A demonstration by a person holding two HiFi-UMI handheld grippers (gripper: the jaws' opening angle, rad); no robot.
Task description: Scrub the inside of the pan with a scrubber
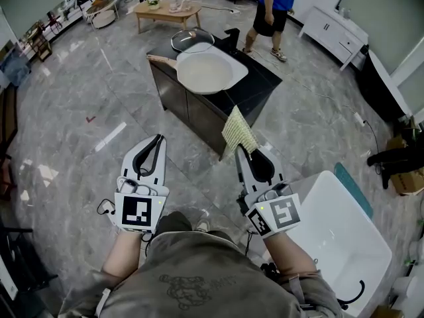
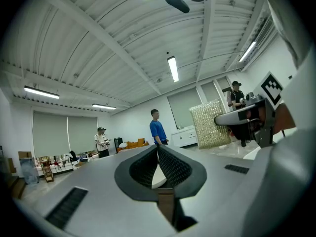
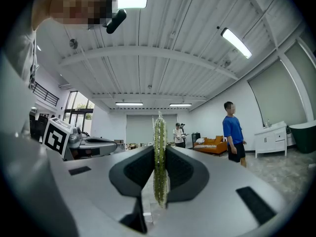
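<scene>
Right gripper [image 1: 240,154]: jaws pressed onto a scrubber, held out in front of the person, marker cube facing up toward the head camera.
Scrubber [image 1: 238,132]: thin yellow-green sheet with a glittery weave, pinched near its lower edge and standing up past the jaw tips; seen edge-on between the dark ribbed pads in the right gripper view.
Left gripper [image 1: 159,140]: jaws closed tip to tip with nothing between them; carried level with the right gripper and well apart from it, over bare floor.
Pan [image 1: 205,73]: wide and white, sitting on top of a cabinet ahead of both grippers; inside pale and plain; touched by neither gripper, and apart from the scrubber.
Lid [image 1: 192,40]: round, glass, dark-rimmed, lying just behind the pan on the same top.
Cabinet [image 1: 260,83]: black, standing alone in the middle of the room; its near corner lined up behind the scrubber in the head view.
Tub [image 1: 341,234]: white, rounded, low at the person's right, just beside the right gripper's cube in the head view; a teal strip along its far edge.
Bystander [image 1: 275,8]: blue shirt, dark shorts, standing beyond the cabinet.
Low table [image 1: 165,13]: wooden, farther back, small items on top.
Floor [image 1: 79,98]: glossy grey stone-look tiles.
</scene>
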